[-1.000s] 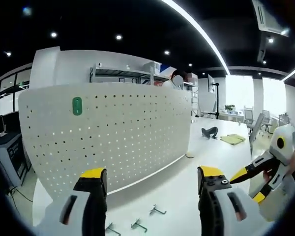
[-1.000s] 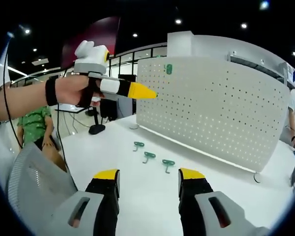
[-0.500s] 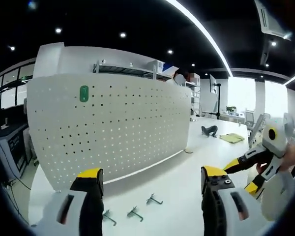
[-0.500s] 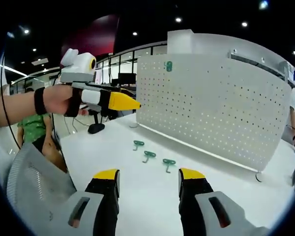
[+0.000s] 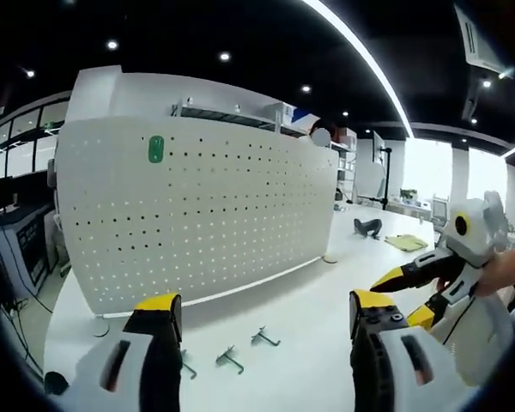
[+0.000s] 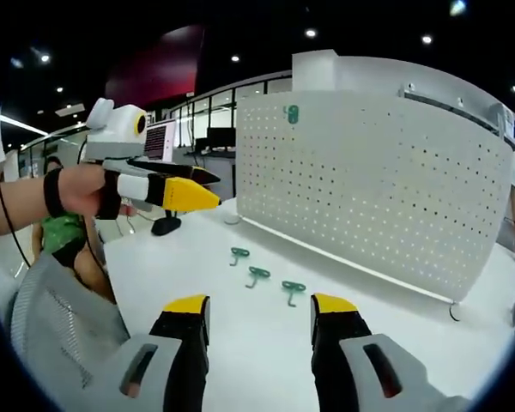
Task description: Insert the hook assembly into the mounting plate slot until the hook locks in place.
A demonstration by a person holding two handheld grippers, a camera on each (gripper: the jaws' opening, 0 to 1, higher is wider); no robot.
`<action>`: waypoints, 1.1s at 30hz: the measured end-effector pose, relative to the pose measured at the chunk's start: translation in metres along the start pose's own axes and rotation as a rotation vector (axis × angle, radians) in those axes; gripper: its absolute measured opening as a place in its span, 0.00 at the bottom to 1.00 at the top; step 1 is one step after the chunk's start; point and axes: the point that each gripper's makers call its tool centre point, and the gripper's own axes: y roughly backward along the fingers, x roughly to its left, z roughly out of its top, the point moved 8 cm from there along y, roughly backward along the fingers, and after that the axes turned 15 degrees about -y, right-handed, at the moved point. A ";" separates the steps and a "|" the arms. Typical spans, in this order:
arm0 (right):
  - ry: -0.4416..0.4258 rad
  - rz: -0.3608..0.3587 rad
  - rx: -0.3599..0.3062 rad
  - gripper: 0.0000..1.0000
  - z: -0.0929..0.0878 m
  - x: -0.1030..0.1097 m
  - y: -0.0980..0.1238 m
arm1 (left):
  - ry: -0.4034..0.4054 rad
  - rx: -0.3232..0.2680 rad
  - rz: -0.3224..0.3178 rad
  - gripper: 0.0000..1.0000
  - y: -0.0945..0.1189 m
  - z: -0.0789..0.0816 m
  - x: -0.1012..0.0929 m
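The white perforated mounting plate (image 5: 197,215) stands upright on the white table (image 5: 309,309), with a green tag (image 5: 156,148) near its top. Three green hooks (image 6: 239,254) (image 6: 257,274) (image 6: 293,287) lie on the table in front of it; in the left gripper view they show as small hooks (image 5: 229,359) (image 5: 263,336). My left gripper (image 5: 264,302) is open and holds nothing, above the hooks. It also enters the right gripper view as the left gripper (image 6: 167,184), held in a hand. My right gripper (image 6: 260,303) is open and empty, short of the hooks.
The right gripper (image 5: 429,287) comes in from the right of the left gripper view. A black object (image 5: 366,228) and a yellowish pad (image 5: 406,243) lie far down the table. A seated person in green (image 6: 64,236) and a grey mesh chair back (image 6: 51,326) are at the left.
The left gripper has drawn back from the plate and sunk lower, so more table and the hooks show. The right gripper has hardly moved. The hooks lie where they were.
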 end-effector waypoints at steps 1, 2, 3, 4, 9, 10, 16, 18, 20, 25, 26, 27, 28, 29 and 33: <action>0.001 0.003 0.001 0.47 0.000 0.001 -0.001 | 0.003 -0.001 -0.001 0.82 0.001 -0.001 0.000; 0.003 0.006 0.002 0.47 0.001 0.001 -0.001 | 0.003 0.004 -0.005 0.82 0.002 -0.003 -0.001; 0.008 0.007 0.002 0.47 0.001 0.002 -0.002 | 0.004 0.012 -0.007 0.82 0.002 -0.004 0.000; 0.009 0.007 0.002 0.47 0.002 0.002 -0.002 | 0.008 0.019 -0.006 0.82 0.003 -0.006 0.000; 0.011 0.005 0.010 0.46 0.001 0.000 -0.007 | 0.008 0.015 -0.005 0.82 0.005 -0.006 0.001; 0.011 0.005 0.015 0.46 0.000 0.000 -0.007 | 0.006 0.014 -0.004 0.82 0.006 -0.006 0.001; 0.021 0.009 0.021 0.46 0.002 -0.002 -0.012 | 0.010 0.009 -0.009 0.81 0.004 -0.006 0.001; 0.025 0.008 0.022 0.46 0.003 -0.002 -0.013 | 0.011 0.012 -0.015 0.81 0.004 -0.006 0.000; 0.026 0.006 0.024 0.45 0.002 -0.004 -0.014 | 0.016 0.013 -0.015 0.81 0.004 -0.007 0.000; 0.004 -0.002 0.037 0.44 -0.001 -0.006 -0.018 | 0.000 0.029 -0.032 0.80 0.004 -0.009 -0.001; 0.005 -0.002 0.037 0.44 -0.001 -0.006 -0.019 | -0.004 0.030 -0.031 0.80 0.004 -0.009 -0.001; 0.006 -0.001 0.036 0.44 -0.001 -0.005 -0.019 | -0.008 0.031 -0.033 0.80 0.004 -0.009 -0.001; 0.004 0.001 0.038 0.44 -0.002 -0.004 -0.020 | -0.008 0.031 -0.033 0.80 0.004 -0.010 -0.001; 0.004 0.001 0.039 0.44 -0.002 -0.004 -0.021 | -0.007 0.032 -0.035 0.80 0.005 -0.010 -0.001; 0.006 0.001 0.052 0.43 -0.003 -0.004 -0.027 | 0.007 0.043 -0.032 0.80 0.005 -0.015 0.002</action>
